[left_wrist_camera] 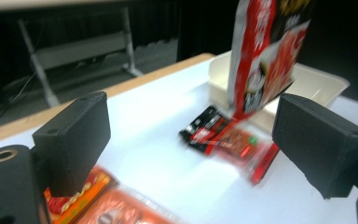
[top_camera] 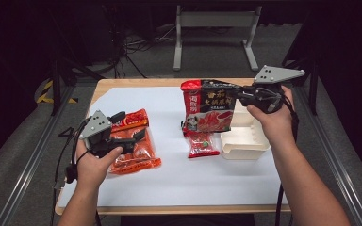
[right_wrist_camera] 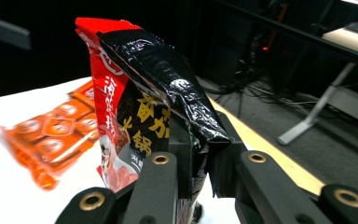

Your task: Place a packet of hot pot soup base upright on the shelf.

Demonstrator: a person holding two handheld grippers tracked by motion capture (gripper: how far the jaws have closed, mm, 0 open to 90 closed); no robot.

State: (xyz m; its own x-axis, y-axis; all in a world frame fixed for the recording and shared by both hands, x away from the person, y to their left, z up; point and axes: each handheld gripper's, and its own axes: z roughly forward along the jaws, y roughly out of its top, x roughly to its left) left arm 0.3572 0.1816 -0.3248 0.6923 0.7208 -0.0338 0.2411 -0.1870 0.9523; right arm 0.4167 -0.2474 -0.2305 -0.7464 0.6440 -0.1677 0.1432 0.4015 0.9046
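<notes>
Right tongs (top_camera: 239, 94) pinch the black-and-red sauce packet (top_camera: 209, 110) by one edge, so it hangs in the air beside the white tray (top_camera: 245, 143); left tongs (top_camera: 125, 127) stand spread over the orange snack pack (top_camera: 139, 150) on the worktop (top_camera: 169, 179). To land the packet cleanly, carry it over the tray and lower before releasing, judging by its swing.

A white-topped table (top_camera: 169, 183) bears an orange packet (top_camera: 136, 141), small red packet (top_camera: 201, 145) and cream tray (top_camera: 245, 141).
</notes>
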